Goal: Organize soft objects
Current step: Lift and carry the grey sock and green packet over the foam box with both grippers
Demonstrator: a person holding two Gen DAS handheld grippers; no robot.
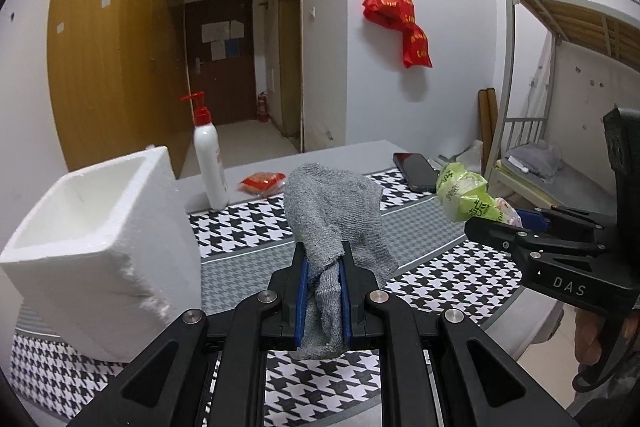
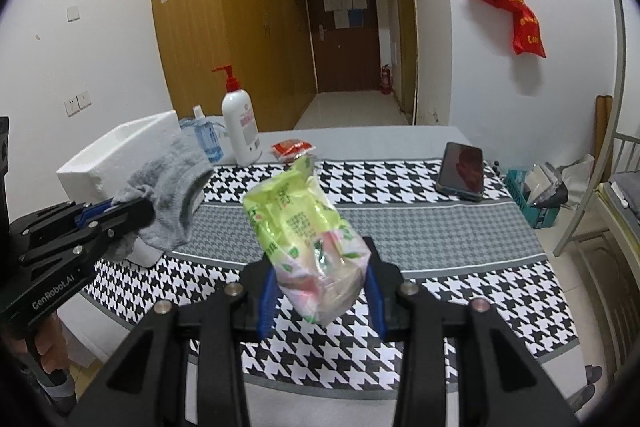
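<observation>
Grey sock (image 1: 332,223) is pinched in left gripper (image 1: 323,291) jaws, green packet (image 2: 308,239) in right gripper (image 2: 320,291) jaws, both above counter (image 2: 440,239); packet held by its end, slip risked before foam box (image 1: 100,227) is reached

Both wrist views close, angled down along jaws; share houndstooth table (image 1: 460,267), far door (image 2: 348,27).

Dim, even indoor light; sharp centre, strong fisheye bending, dark vignetted corners.
</observation>
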